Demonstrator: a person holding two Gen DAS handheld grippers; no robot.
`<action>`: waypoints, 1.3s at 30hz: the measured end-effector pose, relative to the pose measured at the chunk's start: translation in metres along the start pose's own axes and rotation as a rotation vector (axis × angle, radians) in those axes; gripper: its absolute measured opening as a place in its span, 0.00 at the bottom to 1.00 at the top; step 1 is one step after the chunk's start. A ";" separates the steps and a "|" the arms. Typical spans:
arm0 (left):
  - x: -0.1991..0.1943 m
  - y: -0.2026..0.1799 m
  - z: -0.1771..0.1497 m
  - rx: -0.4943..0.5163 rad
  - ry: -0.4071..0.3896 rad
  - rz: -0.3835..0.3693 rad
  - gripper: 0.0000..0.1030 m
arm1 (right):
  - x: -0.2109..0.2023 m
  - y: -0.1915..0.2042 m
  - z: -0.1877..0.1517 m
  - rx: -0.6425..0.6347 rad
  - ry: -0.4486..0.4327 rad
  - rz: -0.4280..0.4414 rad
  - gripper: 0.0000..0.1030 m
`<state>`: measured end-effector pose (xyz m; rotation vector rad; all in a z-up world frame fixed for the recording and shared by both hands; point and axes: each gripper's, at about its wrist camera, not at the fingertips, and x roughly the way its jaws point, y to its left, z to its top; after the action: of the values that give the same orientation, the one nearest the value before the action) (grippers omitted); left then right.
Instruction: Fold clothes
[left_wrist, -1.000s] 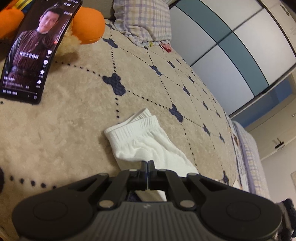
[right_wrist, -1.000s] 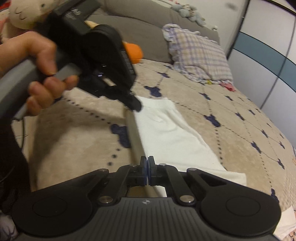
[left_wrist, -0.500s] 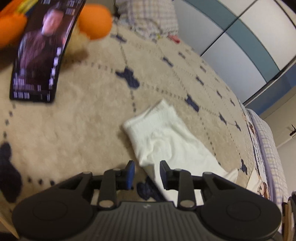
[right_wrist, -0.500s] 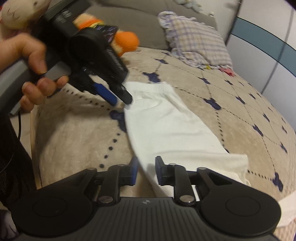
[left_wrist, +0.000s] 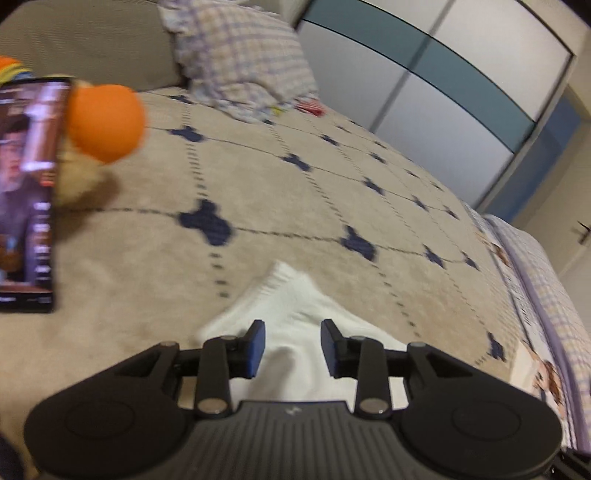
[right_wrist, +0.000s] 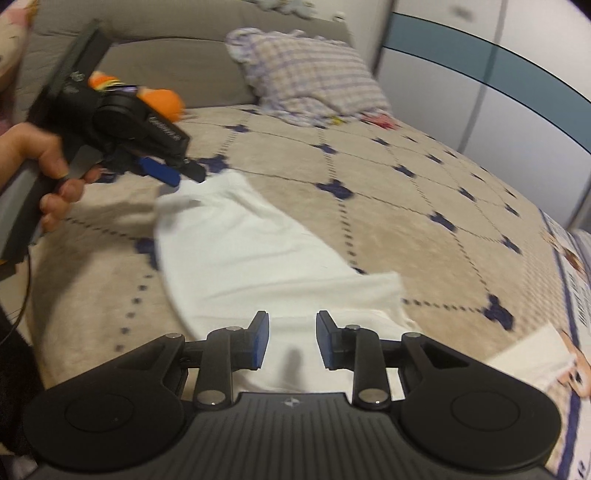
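A white garment (right_wrist: 255, 254) lies folded lengthwise on the beige patterned bedspread (right_wrist: 406, 199). My right gripper (right_wrist: 291, 341) is open above the garment's near end, nothing between its blue pads. In the left wrist view the garment's ribbed end (left_wrist: 291, 306) lies under my left gripper (left_wrist: 292, 347), which is open and empty. From the right wrist view, my left gripper (right_wrist: 181, 173) hovers just over the garment's far corner, held by a hand (right_wrist: 48, 173).
A phone (left_wrist: 26, 195) with a lit screen leans against an orange plush toy (left_wrist: 105, 122) at the left. A checked pillow (right_wrist: 314, 77) lies at the bed's head, by a grey headboard (right_wrist: 177, 70). Wardrobe doors (left_wrist: 443, 92) stand to the right.
Both grippers went from shut on the garment to open, letting it drop flat on the bed. Both have pulled back and lifted slightly; the views are blurred by motion.
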<state>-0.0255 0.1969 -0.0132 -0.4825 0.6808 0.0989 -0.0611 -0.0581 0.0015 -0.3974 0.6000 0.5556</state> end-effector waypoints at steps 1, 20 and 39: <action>0.004 -0.004 0.000 0.012 0.004 -0.009 0.29 | 0.001 -0.003 -0.001 0.007 0.005 -0.018 0.30; 0.032 -0.099 -0.034 0.212 0.137 -0.275 0.29 | 0.030 -0.130 -0.022 0.338 0.180 -0.326 0.34; 0.050 -0.150 -0.066 0.339 0.289 -0.458 0.29 | 0.063 -0.189 -0.039 0.542 0.274 -0.412 0.38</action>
<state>0.0111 0.0299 -0.0291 -0.3162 0.8337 -0.5194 0.0784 -0.2024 -0.0320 -0.0732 0.8750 -0.0681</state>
